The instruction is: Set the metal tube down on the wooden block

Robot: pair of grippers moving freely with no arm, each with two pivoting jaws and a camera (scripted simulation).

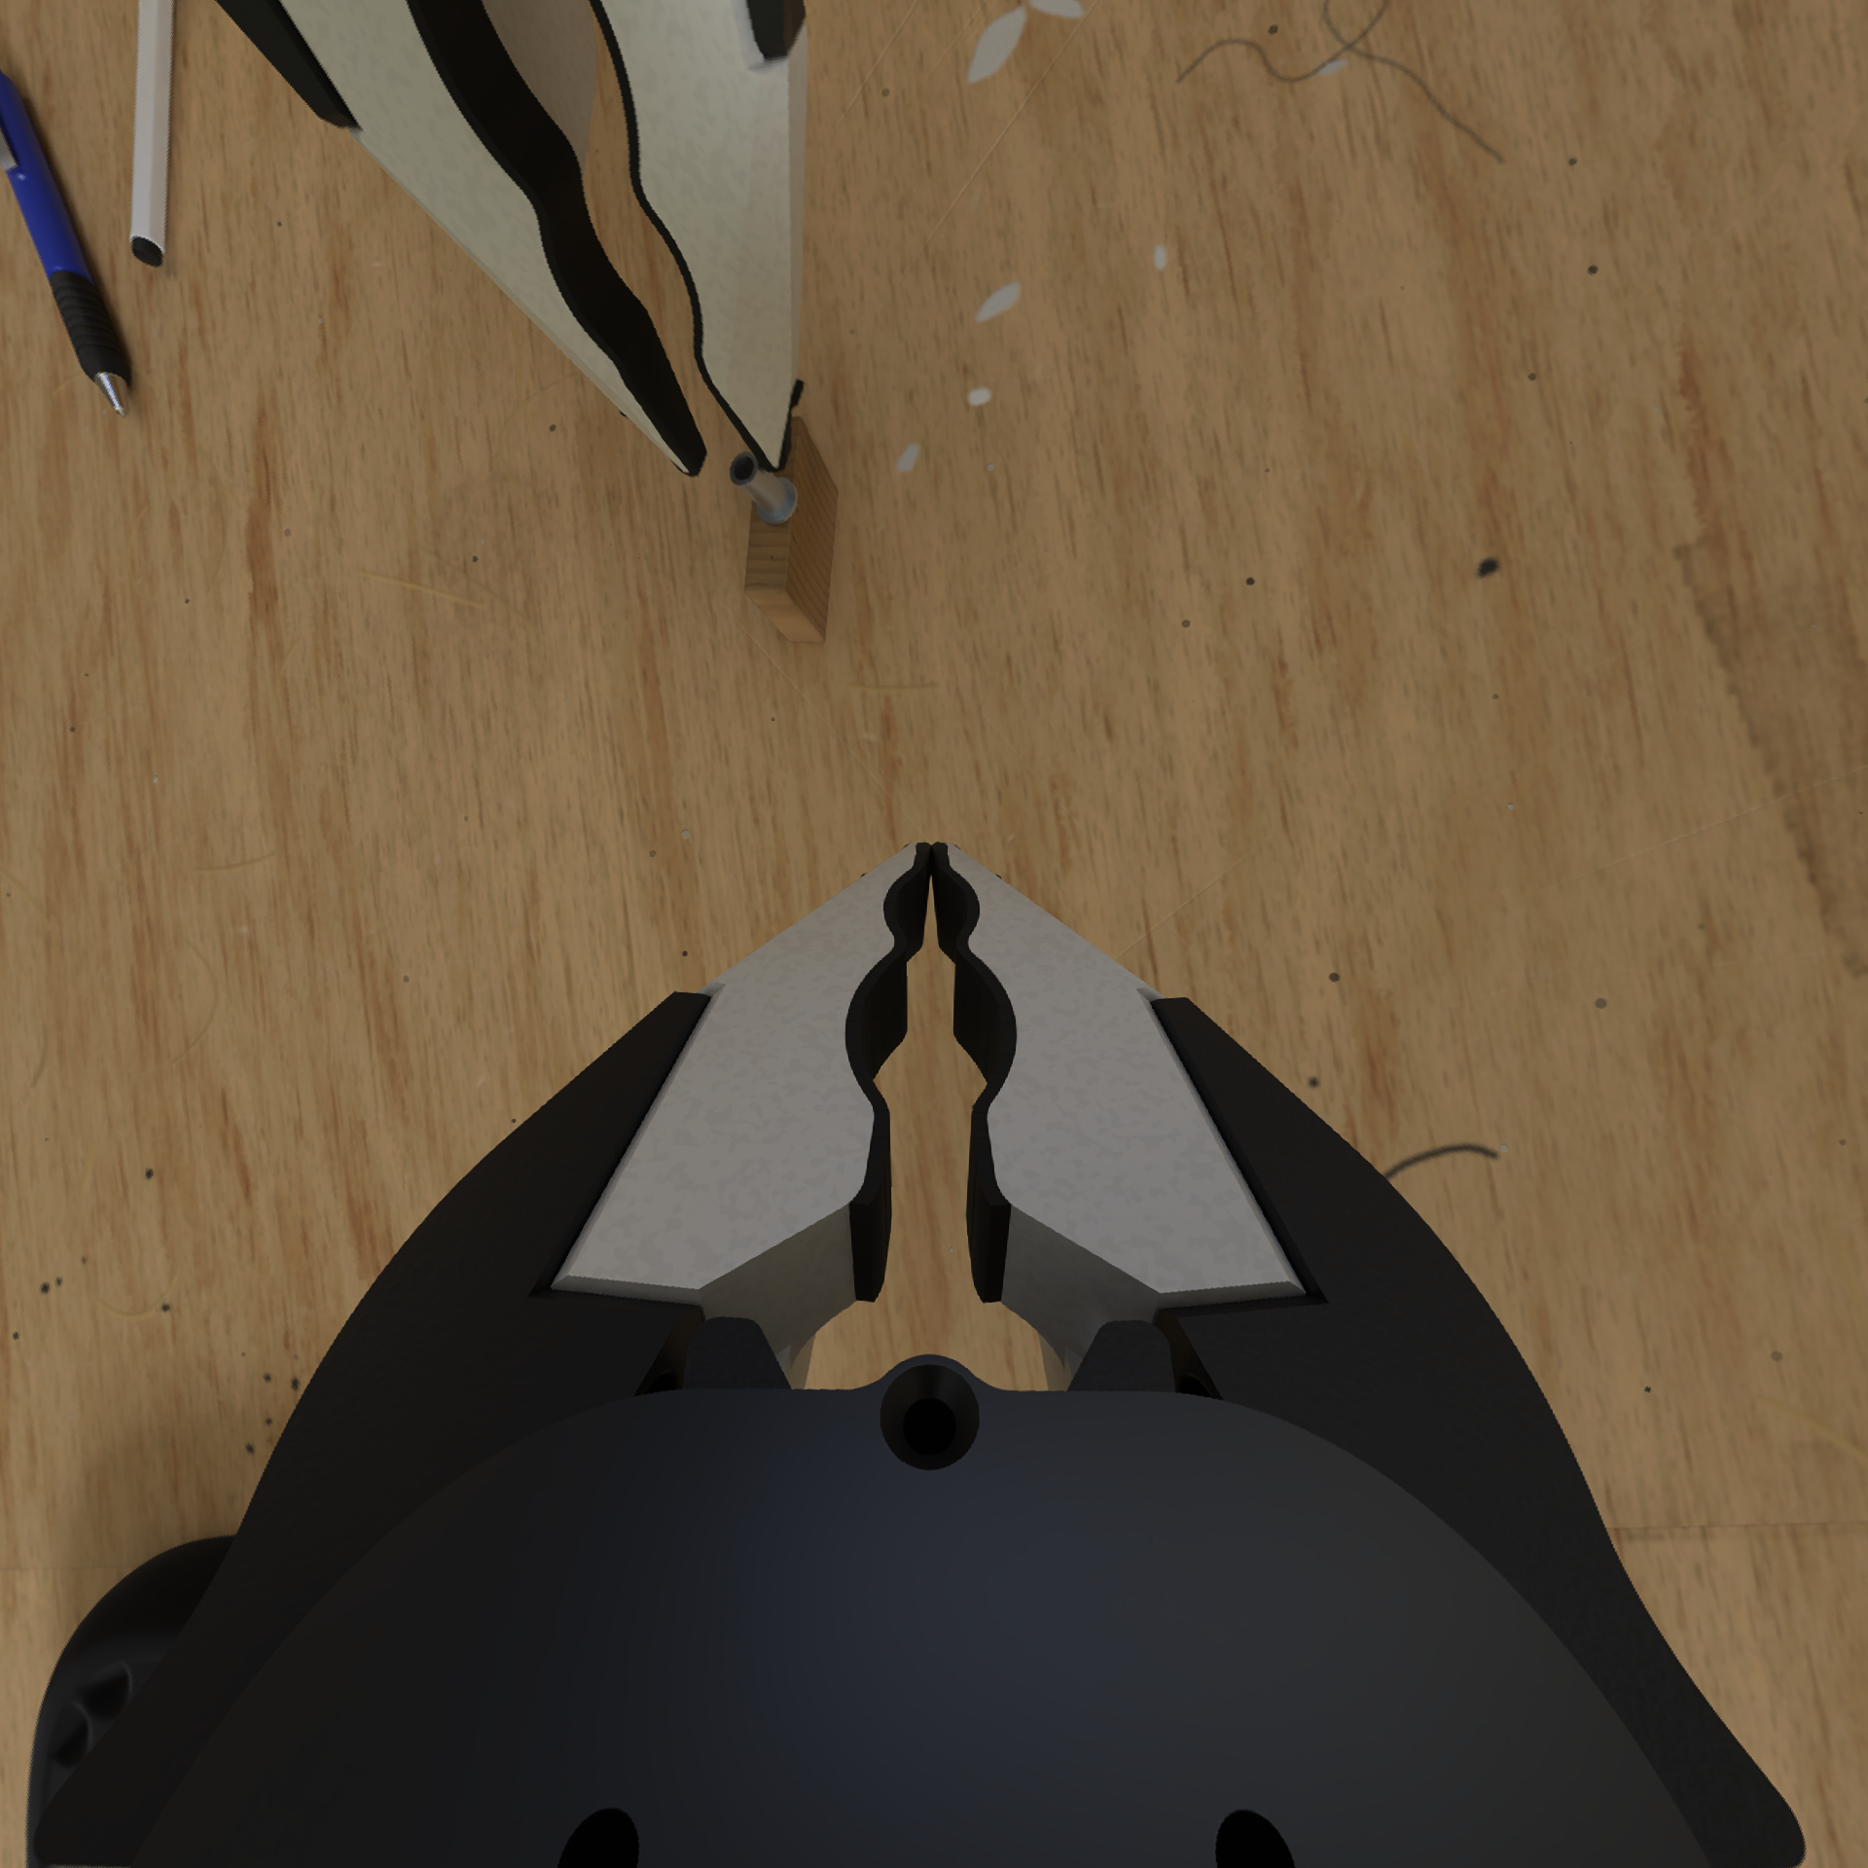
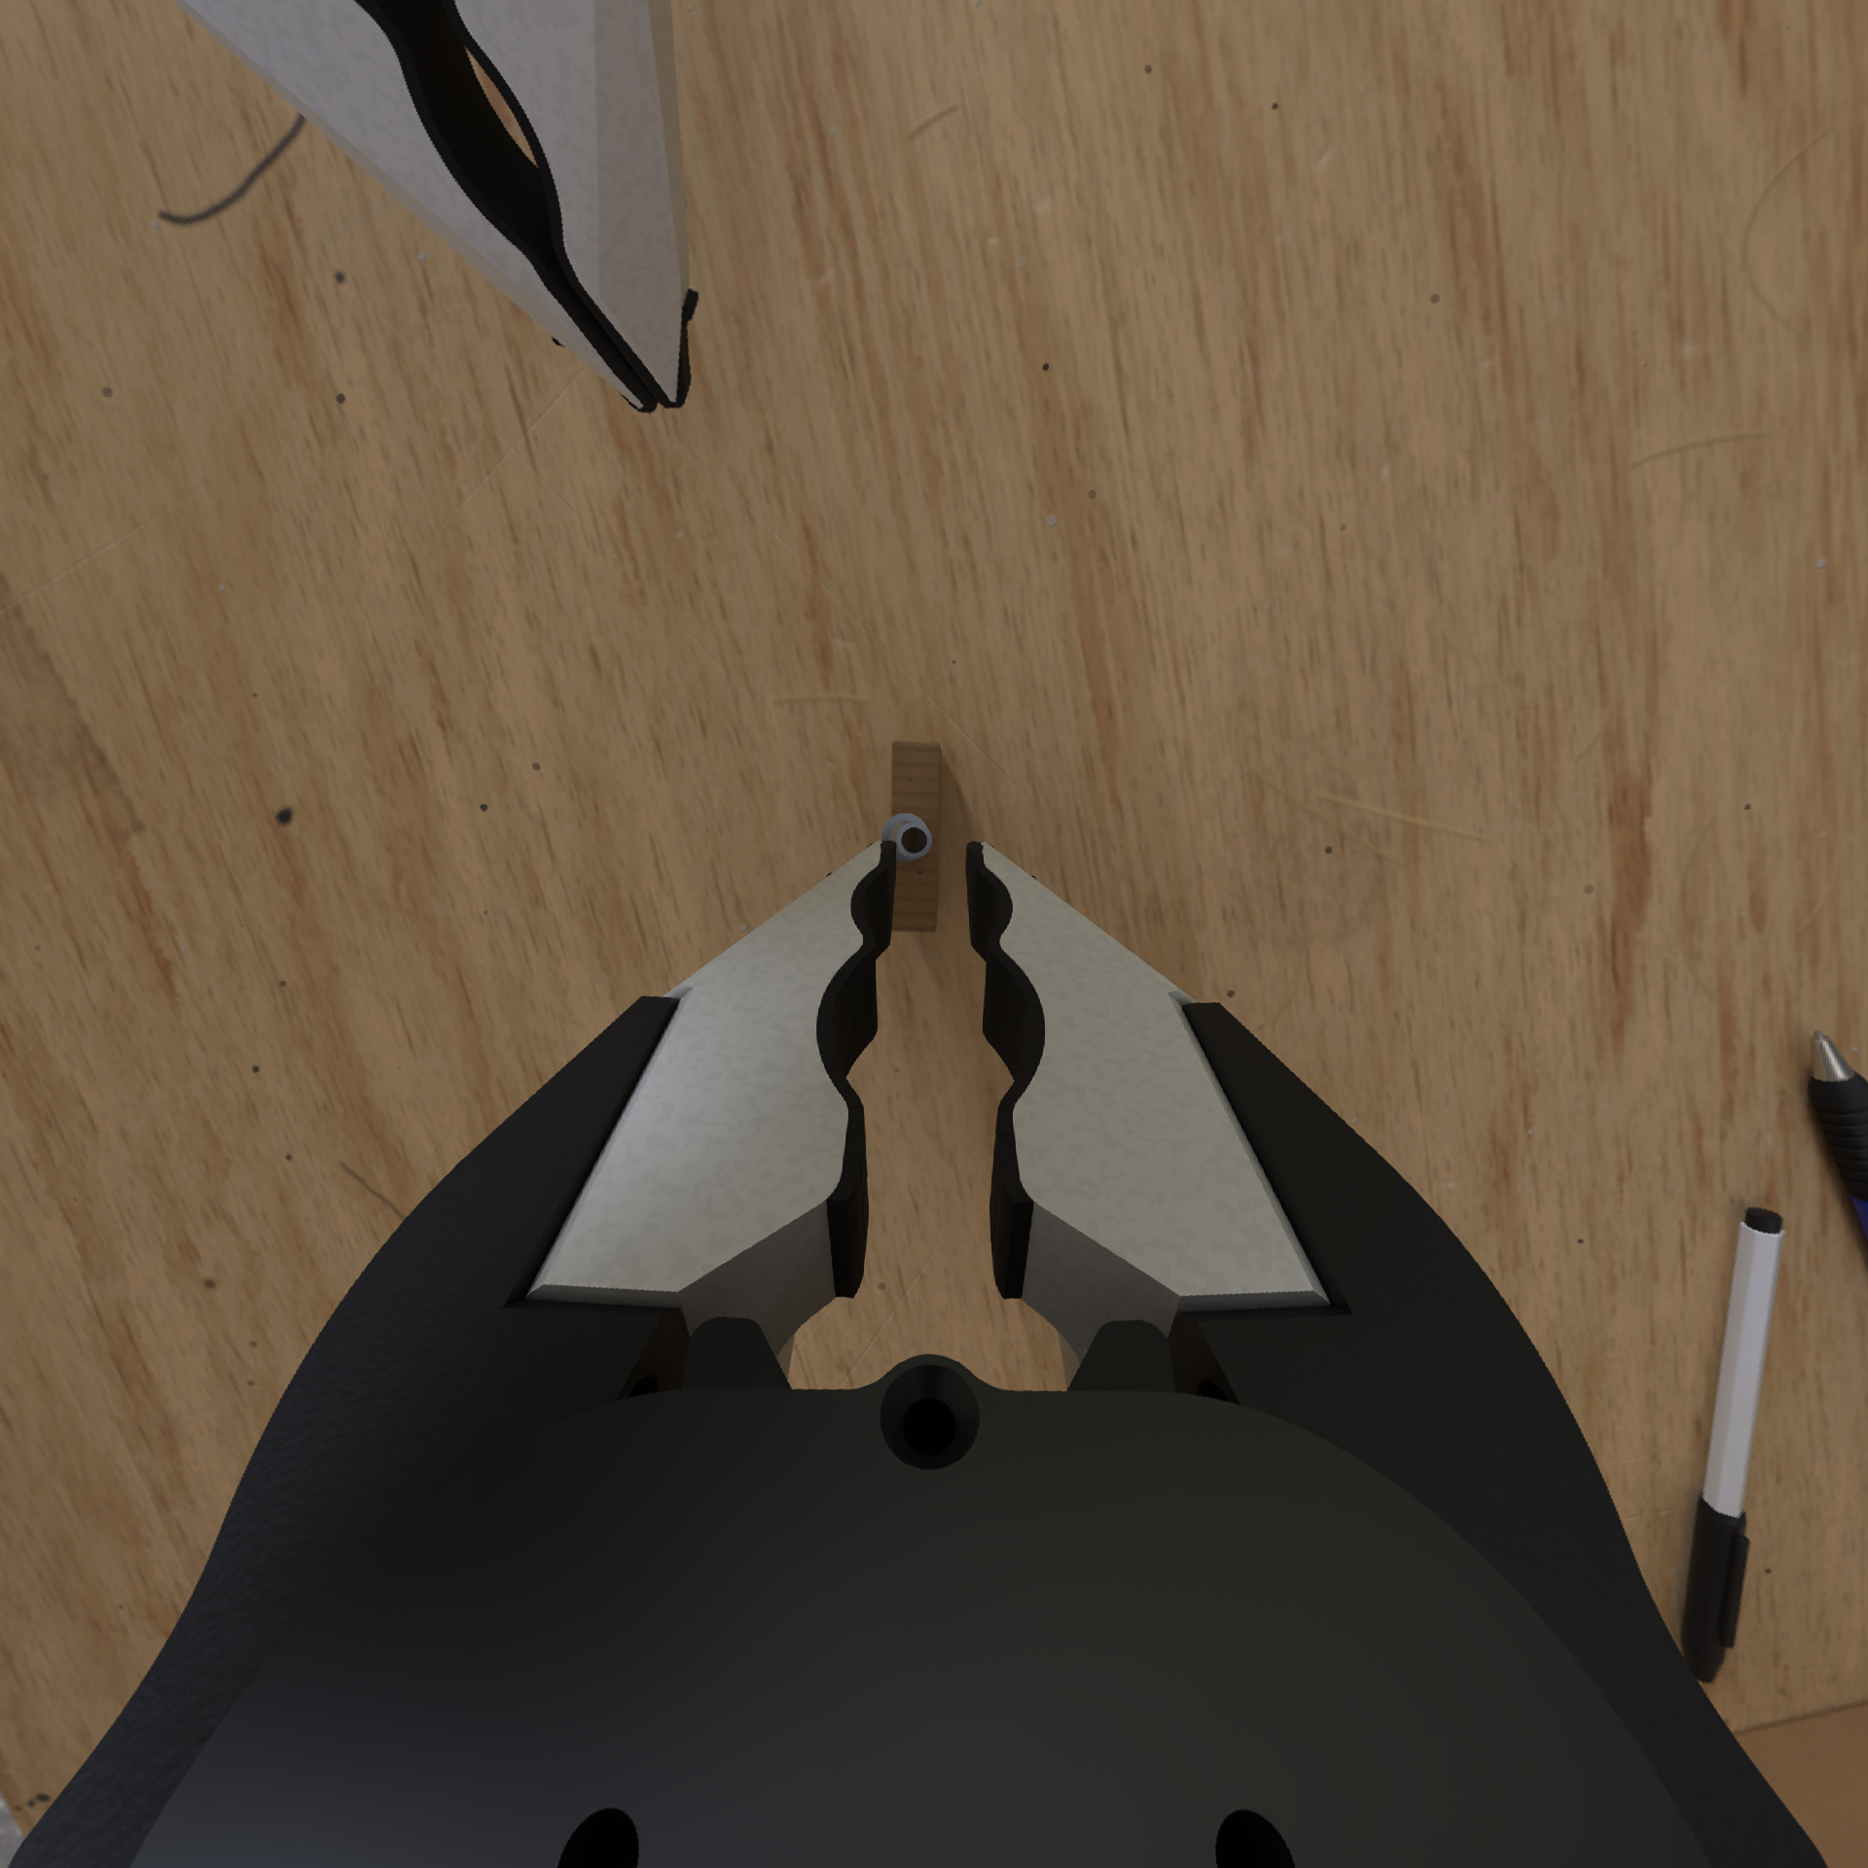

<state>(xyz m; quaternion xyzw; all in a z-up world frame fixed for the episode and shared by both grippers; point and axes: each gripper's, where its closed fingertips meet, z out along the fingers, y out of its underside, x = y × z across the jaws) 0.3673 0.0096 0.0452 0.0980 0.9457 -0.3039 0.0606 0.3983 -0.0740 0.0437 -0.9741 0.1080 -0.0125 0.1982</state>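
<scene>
A short metal tube [image 2: 913, 837] stands on end on a small wooden block [image 2: 915, 773] lying on the wooden table [image 2: 1314, 505]. My right gripper [image 2: 930, 854] is open just above them. The tube sits between its fingertips, close to the left finger, with a gap to the right one. In the left wrist view the tube [image 1: 765, 492] rests on the block [image 1: 794, 566] under the right gripper's tips [image 1: 736, 460]. My left gripper [image 1: 930, 849] is shut and empty above bare table, well short of the block. It also shows in the right wrist view [image 2: 657, 399].
A blue pen [image 1: 61, 253] and a white marker [image 1: 152, 131] lie at the far left in the left wrist view. In the right wrist view the pen [image 2: 1840, 1102] and marker [image 2: 1734, 1435] lie at the right. A dark thread [image 1: 1344, 61] and pale flecks lie on the table.
</scene>
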